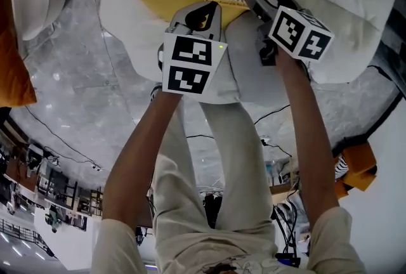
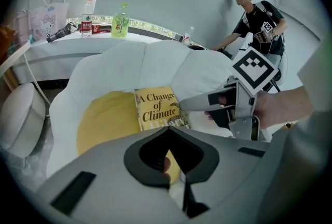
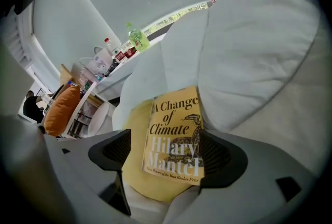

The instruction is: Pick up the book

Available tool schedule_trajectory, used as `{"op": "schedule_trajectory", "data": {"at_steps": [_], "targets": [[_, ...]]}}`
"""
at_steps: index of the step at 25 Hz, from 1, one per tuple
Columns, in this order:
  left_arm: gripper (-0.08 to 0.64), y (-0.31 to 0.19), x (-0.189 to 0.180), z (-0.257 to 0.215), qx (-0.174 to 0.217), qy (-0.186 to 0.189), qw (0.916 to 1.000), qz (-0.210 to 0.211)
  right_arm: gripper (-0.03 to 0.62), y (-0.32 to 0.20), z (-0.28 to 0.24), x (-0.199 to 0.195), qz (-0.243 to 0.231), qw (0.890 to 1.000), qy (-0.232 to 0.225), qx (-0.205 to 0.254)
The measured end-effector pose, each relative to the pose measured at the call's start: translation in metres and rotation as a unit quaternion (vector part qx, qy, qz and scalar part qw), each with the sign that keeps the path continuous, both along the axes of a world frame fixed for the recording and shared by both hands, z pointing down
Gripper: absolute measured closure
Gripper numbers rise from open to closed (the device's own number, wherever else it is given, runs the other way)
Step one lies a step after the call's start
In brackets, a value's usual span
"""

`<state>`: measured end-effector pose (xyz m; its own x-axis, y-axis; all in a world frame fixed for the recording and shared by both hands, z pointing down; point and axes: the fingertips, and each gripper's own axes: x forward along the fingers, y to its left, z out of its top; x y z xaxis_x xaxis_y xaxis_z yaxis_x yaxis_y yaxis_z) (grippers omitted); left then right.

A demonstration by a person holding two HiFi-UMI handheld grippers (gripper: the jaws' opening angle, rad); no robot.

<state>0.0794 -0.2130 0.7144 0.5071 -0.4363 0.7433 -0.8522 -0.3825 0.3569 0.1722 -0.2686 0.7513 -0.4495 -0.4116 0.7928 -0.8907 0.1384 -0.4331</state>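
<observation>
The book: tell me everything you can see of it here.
The book is closed, with a yellow cover printed A Change of Climate, Hilary Mantel, and a snake drawing. It lies face up on a yellow cushion, one long edge against a white cushion. The right gripper points at it, jaws apart, not gripping it.

White armchair (image 2: 129,62), seemingly marbled grey floor (image 1: 76,89)

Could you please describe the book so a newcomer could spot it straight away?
Find the big white padded armchair; a round mustard-yellow cushion lies on its seat. The yellow paperback book rests on that cushion, the only printed thing there: black title, white author name, snake drawing.
</observation>
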Motion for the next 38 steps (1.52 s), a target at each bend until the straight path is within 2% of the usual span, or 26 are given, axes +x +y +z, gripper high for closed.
{"op": "schedule_trajectory", "data": {"at_steps": [4,7,9,15,20,25,30,38], "targets": [[0.563,-0.005,-0.008,0.028,-0.007,-0.014,0.9999,0.001,0.156,-0.013,0.020,-0.004,0.000,1.000,-0.004,-0.007],[0.563,-0.002,-0.002,0.049,-0.018,-0.015,0.9995,0.024,0.126,-0.020,0.038,-0.003,0.013,1.000,-0.010,-0.020],[0.469,0.002,0.006,0.061,-0.029,-0.005,0.9988,0.039,0.116,-0.024,0.047,-0.003,0.014,0.999,-0.015,-0.026],[0.466,0.016,0.017,0.103,-0.046,-0.019,0.9972,0.056,0.109,-0.025,0.074,0.000,0.004,0.999,-0.012,-0.040],[0.466,0.014,0.009,0.122,-0.057,-0.031,0.9971,0.039,0.109,-0.036,0.085,0.003,0.023,0.998,-0.025,-0.053],[0.467,0.021,-0.006,0.140,-0.053,-0.074,0.9943,0.055,0.109,-0.033,0.098,0.006,0.010,0.997,-0.025,-0.069],[0.467,0.018,-0.017,0.143,-0.050,-0.050,0.9972,0.026,0.109,-0.028,0.124,0.004,0.002,0.995,-0.034,-0.097],[0.467,0.024,-0.015,0.133,-0.033,-0.044,0.9971,0.053,0.112,-0.019,0.142,-0.022,-0.031,0.986,-0.069,-0.149]]}}
